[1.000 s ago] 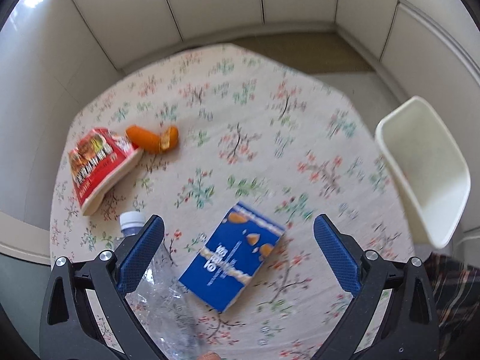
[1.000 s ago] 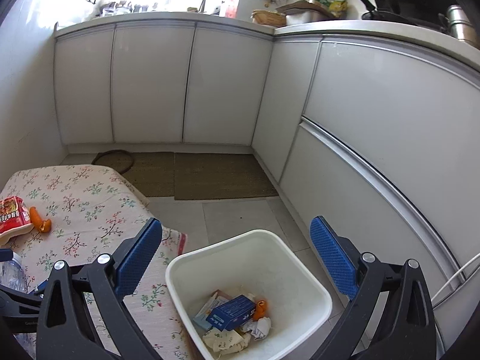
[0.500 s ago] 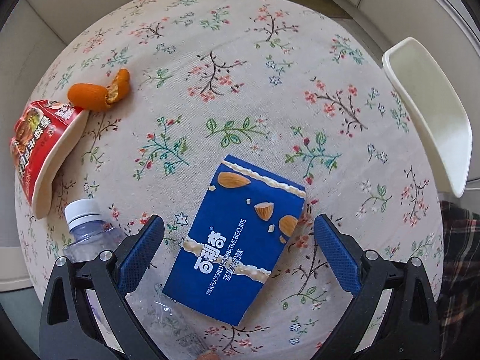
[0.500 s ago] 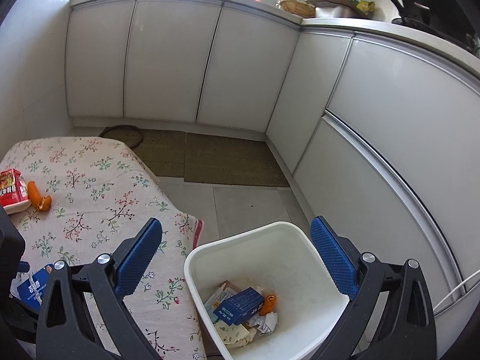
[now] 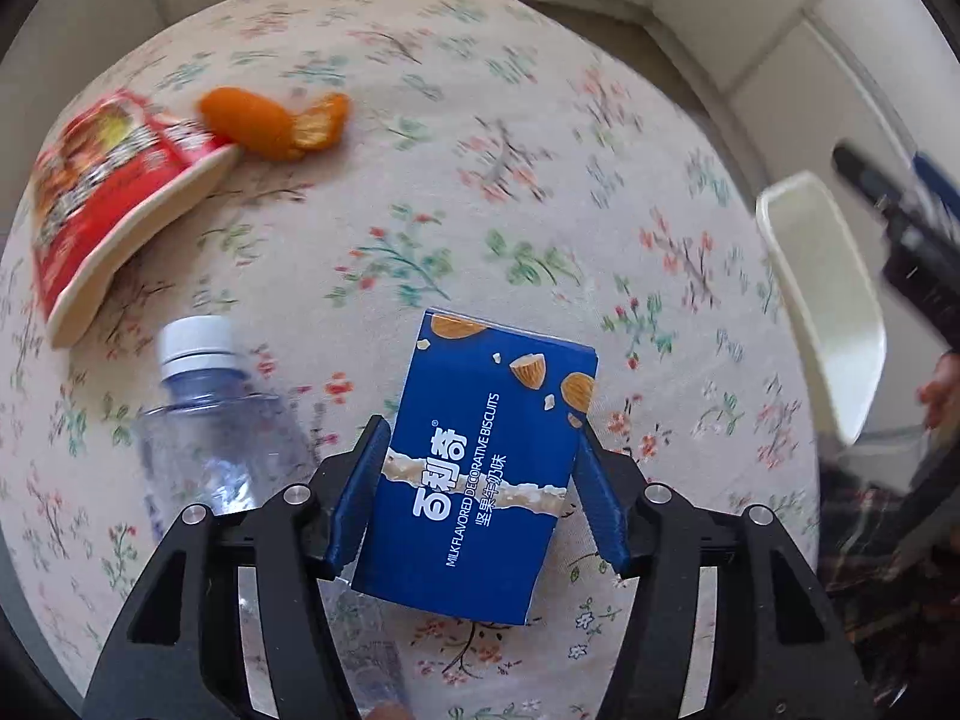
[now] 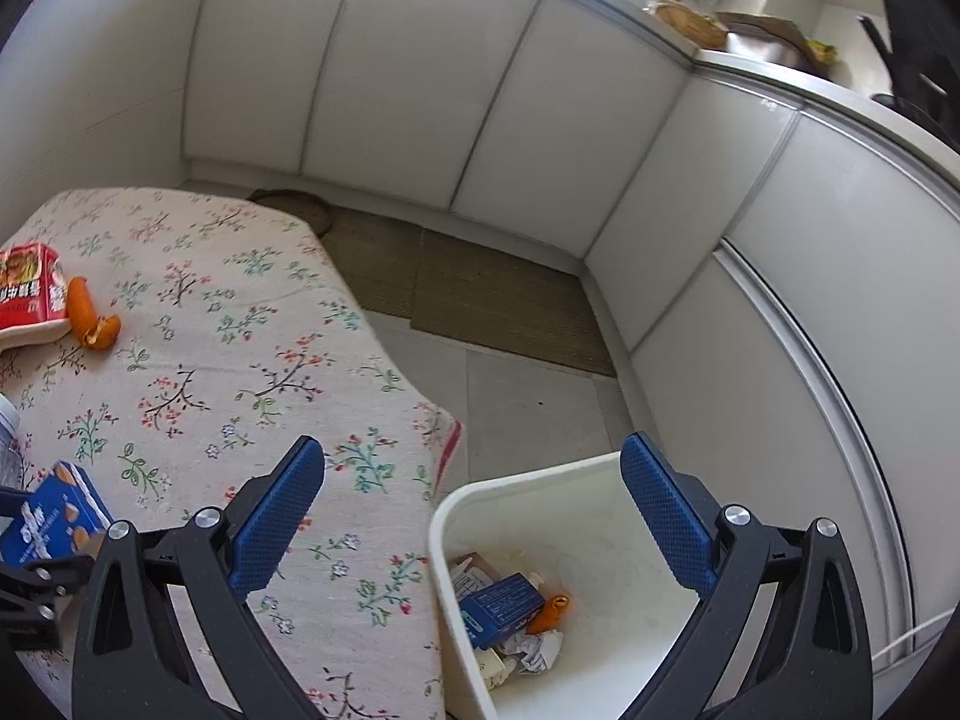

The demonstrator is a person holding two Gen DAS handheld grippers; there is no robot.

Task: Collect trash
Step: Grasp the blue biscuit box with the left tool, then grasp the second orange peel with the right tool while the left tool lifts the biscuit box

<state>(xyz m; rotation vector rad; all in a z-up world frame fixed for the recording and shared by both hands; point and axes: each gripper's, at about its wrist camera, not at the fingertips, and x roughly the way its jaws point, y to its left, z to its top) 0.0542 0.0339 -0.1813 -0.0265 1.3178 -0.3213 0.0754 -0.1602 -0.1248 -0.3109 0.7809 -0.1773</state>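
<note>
Left hand-held gripper (image 5: pixel 477 504) clamped on biscuit box (image 5: pixel 480 468) long sides | light, stiff card, crushable | right hand-held gripper (image 6: pixel 474 516) apart over bin (image 6: pixel 456 510)

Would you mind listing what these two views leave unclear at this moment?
- Plastic bottle: lower body hidden behind the left hand-held gripper, left wrist view.
- Biscuit box: whether it is lifted off the tablecloth is unclear.
- Red snack packet: print blurred.
- Trash bin: deeper contents hidden; near side cut off, right wrist view.
</note>
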